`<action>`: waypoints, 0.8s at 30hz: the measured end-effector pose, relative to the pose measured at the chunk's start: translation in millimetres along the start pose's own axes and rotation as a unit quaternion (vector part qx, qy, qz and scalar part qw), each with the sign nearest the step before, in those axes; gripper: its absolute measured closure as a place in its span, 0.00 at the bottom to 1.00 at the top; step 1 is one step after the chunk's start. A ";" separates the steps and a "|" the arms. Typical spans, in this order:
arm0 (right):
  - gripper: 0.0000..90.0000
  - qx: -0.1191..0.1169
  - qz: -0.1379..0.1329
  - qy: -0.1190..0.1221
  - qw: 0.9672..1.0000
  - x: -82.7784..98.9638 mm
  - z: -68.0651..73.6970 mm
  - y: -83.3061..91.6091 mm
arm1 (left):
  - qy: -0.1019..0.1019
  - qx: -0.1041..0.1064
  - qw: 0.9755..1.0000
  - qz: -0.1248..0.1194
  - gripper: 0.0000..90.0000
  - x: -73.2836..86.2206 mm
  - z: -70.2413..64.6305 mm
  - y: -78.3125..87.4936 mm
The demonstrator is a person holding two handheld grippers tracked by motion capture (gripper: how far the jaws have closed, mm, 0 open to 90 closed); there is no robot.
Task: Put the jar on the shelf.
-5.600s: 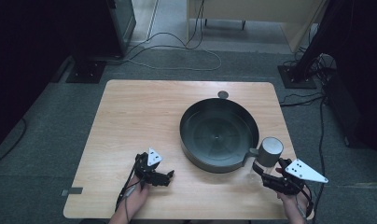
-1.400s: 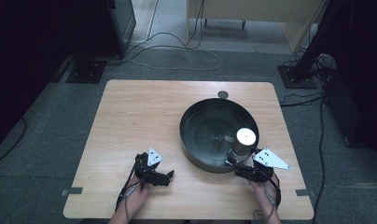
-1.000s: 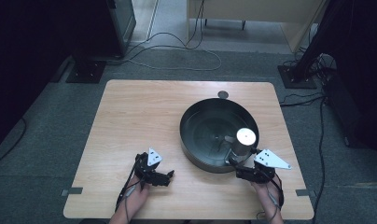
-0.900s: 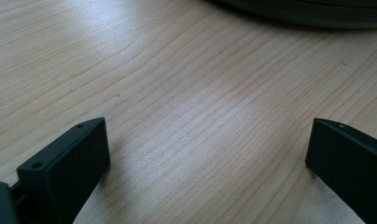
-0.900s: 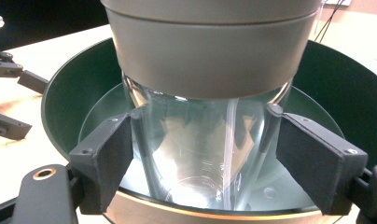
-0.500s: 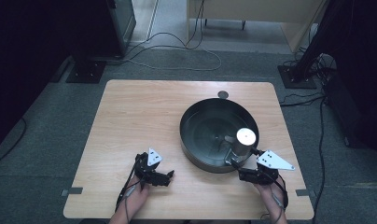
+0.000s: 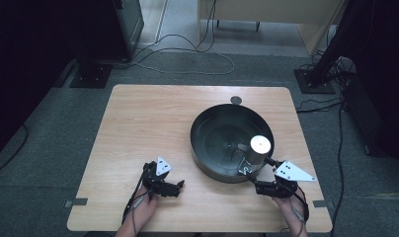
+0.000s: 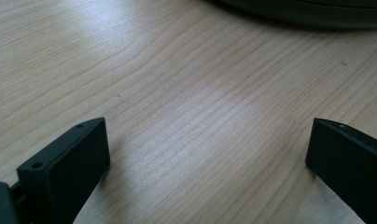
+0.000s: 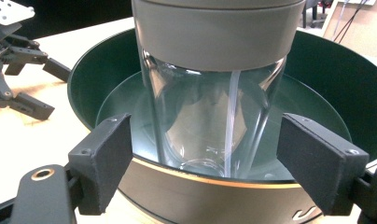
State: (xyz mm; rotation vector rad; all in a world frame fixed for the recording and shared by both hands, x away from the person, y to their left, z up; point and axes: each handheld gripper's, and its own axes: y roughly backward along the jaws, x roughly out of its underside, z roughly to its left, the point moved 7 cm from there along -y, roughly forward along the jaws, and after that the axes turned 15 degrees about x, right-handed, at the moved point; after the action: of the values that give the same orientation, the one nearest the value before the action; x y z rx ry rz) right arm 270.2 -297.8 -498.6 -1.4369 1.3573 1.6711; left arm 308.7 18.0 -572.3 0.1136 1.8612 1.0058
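Cup: a clear glass cup [image 7: 257,152] with a grey lid [image 9: 218,29] is standing upright inside the dark green bowl [image 7: 215,140], close to the bowl's near right wall; a thin clear straw is showing through the glass.
Cup in the right gripper view: the cup is rising just beyond the bowl's near rim, midway between the two black jaws and touching neither.
Right gripper: the right gripper [image 7: 250,176] is sitting at the bowl's near right edge with its tips toward the cup; its jaws have just been opening and are standing wide, each pad clear of the glass, with nothing clamped.
Bowl: the bowl is resting on the right half of the wooden table [image 7: 138,128], with a gold line running along its outer rim in the right gripper view.
Left gripper: the left gripper [image 7: 179,185] is lying low over bare wood near the table's front edge, well left of the bowl; its jaws are spread wide with only tabletop between them.
Floor: cables [image 7: 187,54] are trailing over the grey carpet beyond the table.
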 end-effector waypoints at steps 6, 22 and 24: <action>0.20 -0.002 0.001 0.004 1.000 1.2 -2.3 3.7 | 0.001 0.000 1.000 -0.001 0.00 0.0 -0.1 -0.1; 0.20 -0.008 0.001 0.016 1.000 6.2 -7.1 12.1 | 0.000 0.000 1.000 -0.001 0.00 0.0 -0.1 -0.1; 0.20 -0.007 0.001 0.017 1.000 7.2 -8.7 13.3 | 0.001 0.000 1.000 -0.001 0.00 -0.1 -0.1 -0.1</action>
State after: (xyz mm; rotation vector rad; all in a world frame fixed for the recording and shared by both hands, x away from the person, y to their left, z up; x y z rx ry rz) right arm 259.9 -311.7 -500.2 -1.4788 1.3670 1.6683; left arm 308.7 17.8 -572.3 0.1119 1.8619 1.0052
